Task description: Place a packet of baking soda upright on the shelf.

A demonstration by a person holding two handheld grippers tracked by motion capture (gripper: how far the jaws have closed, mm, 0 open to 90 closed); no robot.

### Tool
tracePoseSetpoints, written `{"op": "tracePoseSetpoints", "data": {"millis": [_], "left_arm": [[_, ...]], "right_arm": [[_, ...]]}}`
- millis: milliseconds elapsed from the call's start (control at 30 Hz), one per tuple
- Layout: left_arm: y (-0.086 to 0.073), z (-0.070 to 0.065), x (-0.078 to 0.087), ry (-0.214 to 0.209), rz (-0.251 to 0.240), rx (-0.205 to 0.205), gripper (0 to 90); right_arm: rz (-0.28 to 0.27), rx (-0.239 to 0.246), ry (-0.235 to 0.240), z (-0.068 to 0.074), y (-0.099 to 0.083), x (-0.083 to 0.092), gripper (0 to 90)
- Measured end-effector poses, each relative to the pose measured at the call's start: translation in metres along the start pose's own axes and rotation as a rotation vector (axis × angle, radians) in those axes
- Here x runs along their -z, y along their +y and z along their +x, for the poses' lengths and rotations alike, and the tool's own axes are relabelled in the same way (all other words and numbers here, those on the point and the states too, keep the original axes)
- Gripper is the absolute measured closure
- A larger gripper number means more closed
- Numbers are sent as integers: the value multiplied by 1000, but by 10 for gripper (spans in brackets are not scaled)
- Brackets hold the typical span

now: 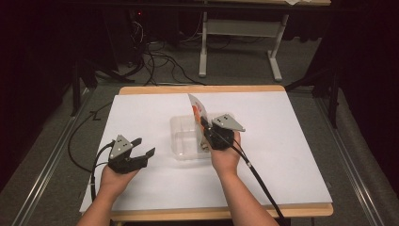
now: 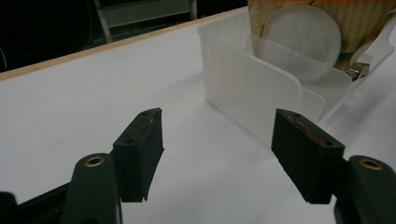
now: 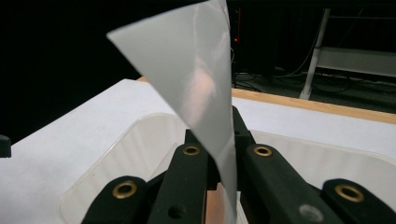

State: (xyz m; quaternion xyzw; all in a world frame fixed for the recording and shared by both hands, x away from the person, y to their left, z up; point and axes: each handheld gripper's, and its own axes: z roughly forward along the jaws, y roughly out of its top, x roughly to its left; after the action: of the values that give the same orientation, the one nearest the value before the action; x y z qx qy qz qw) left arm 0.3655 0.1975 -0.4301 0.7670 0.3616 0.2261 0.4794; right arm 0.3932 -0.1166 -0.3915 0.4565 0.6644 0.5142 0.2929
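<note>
A clear plastic container [image 1: 184,141] sits at the middle of the white-covered table [image 1: 282,155]. My right gripper [image 1: 204,123] hovers over the container's right side, shut on a thin flat packet [image 1: 197,108] with an orange print that stands up from the jaws. In the right gripper view the packet [image 3: 196,84] shows its pale, shiny back, pinched at my right gripper [image 3: 219,140], with the container [image 3: 126,149] below. My left gripper [image 1: 144,146] rests left of the container, open and holding nothing. In the left gripper view my left gripper [image 2: 219,140] faces the container wall [image 2: 247,88], and the packet [image 2: 359,28] rises behind it.
A wooden table edge [image 1: 202,88] runs along the far side. Beyond it on the floor are cables [image 1: 160,61] and a white desk frame [image 1: 240,28]. White sheet lies bare to the left and right of the container.
</note>
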Motion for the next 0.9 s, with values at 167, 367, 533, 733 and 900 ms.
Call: {"op": "tracePoseSetpoints", "data": {"millis": [167, 367, 533, 733, 900], "left_arm": [[0, 0, 0, 0, 1, 1, 345], [0, 0, 0, 0, 0, 1, 345], [0, 0, -1, -1, 0, -3, 345], [0, -1, 0, 1, 6, -9, 345], [0, -2, -1, 6, 7, -6, 342]], "right_arm": [[-1, -1, 2, 0, -2, 0, 897], [0, 0, 4, 2, -8, 3, 897], [30, 15, 2, 3, -20, 6, 898], [32, 6, 3, 2, -28, 11, 898], [29, 7, 7, 3, -30, 12, 898]]}}
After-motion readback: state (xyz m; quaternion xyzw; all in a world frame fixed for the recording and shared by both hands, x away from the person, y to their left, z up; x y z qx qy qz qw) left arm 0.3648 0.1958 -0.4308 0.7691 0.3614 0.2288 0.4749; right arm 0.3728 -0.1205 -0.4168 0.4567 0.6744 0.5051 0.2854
